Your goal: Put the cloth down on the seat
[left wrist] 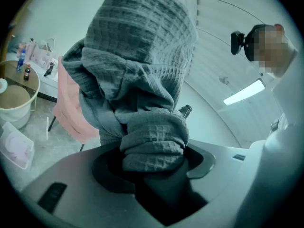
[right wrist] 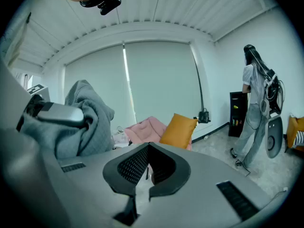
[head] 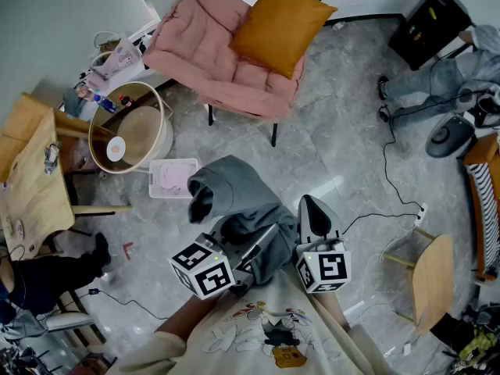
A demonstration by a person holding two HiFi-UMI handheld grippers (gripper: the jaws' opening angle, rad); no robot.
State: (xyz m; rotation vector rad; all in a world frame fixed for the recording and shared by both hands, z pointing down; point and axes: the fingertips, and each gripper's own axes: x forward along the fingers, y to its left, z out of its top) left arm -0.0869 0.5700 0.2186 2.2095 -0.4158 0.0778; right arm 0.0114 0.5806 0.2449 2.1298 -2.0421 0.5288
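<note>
My left gripper [head: 260,245] is shut on a bunched grey waffle-weave cloth [head: 234,190], which I hold up above the floor. In the left gripper view the cloth [left wrist: 137,80] fills the middle and hides the jaws of the left gripper [left wrist: 154,160]. Beside it on the right, my right gripper [head: 312,209] is shut with nothing in it; its tips meet in the right gripper view [right wrist: 148,148]. The seat is a pink padded chair [head: 211,61] with an orange cushion [head: 280,23], standing farther ahead across the floor. The chair [right wrist: 142,129] also shows beyond the right jaws.
A round basket [head: 129,135] and a white box [head: 173,176] stand left of the path toward the chair. A wooden table [head: 31,186] is at far left, a wooden chair [head: 433,276] at lower right. A person [right wrist: 256,108] stands at the right by a black cabinet [head: 430,22].
</note>
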